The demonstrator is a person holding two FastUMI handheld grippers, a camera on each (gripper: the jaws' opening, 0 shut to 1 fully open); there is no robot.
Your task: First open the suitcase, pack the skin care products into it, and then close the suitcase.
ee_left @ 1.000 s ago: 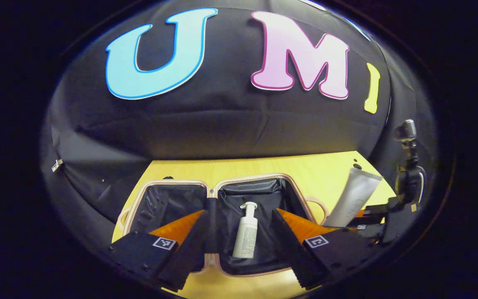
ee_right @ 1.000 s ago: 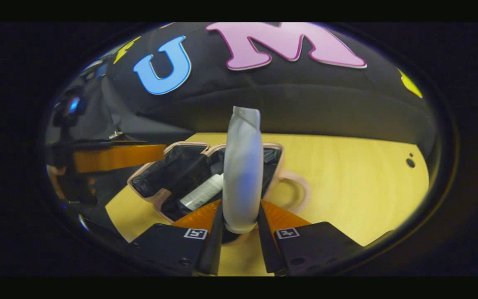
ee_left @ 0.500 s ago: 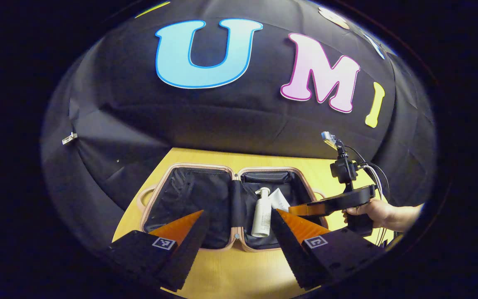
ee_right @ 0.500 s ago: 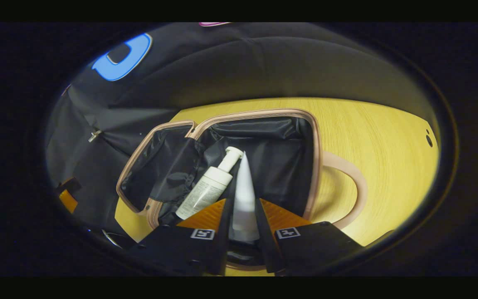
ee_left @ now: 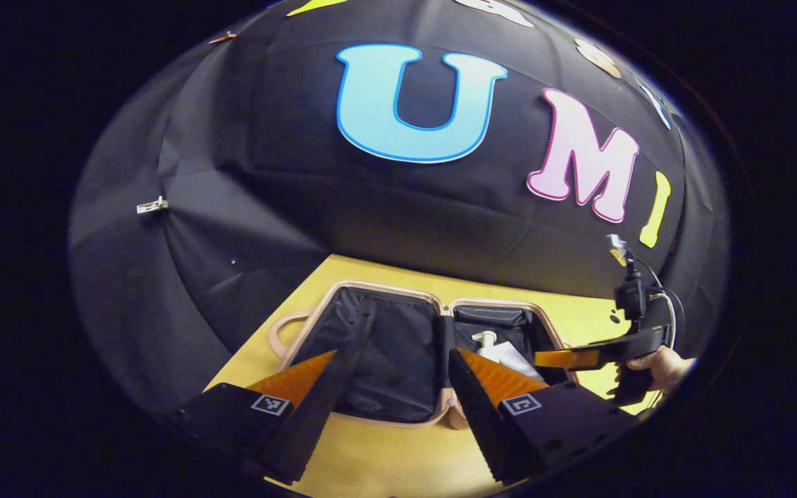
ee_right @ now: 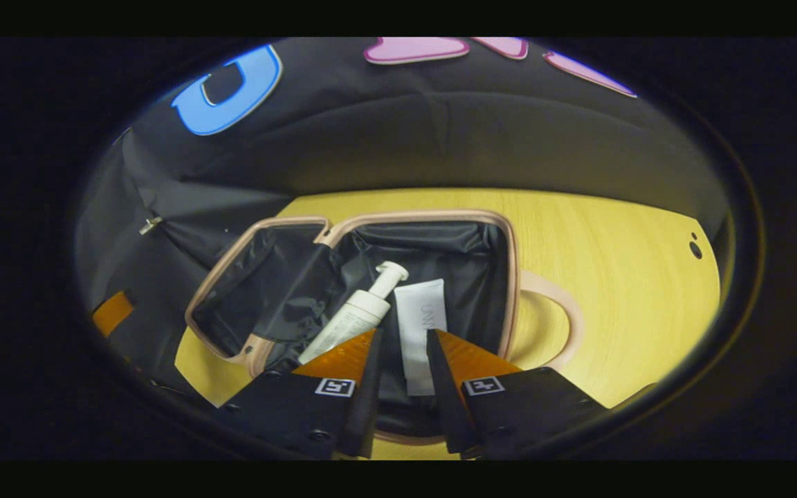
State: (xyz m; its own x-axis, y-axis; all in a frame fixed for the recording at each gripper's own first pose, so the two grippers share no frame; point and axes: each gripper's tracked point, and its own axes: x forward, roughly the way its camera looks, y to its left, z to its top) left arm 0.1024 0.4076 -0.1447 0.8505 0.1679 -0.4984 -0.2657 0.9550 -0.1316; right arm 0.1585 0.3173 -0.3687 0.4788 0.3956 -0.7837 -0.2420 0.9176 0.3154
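The suitcase (ee_right: 516, 277) is lying wide open on the yellow bench (ee_right: 620, 249), both halves flat with the black lining showing. In the right gripper view the right half has two things in it: a white pump bottle (ee_right: 357, 315) lying at a slant with its nozzle toward the far wall, and a pale tube (ee_right: 420, 325) flat just beside it on the right (looks like they might touch near the bottom, can't really tell).

The right claw (ee_right: 402, 353) hangs over the near end of that half, fingers a little apart on either side of the tube's near end, and I can't tell if they touch it, so no real pinch that I can see.

From the left gripper view, the left claw (ee_left: 391, 366) is spread wide with nothing between its fingers, sitting above the near edge of the case over the left half, which is bare lining. The bottle (ee_left: 485, 340) and tube (ee_left: 512, 354) peek out past its right finger. Off to the right a hand (ee_left: 661, 366) holds the other claw (ee_left: 564, 358) over the case's right edge. The pink loop handle (ee_right: 557, 325) lies flat on the bench by the right side.
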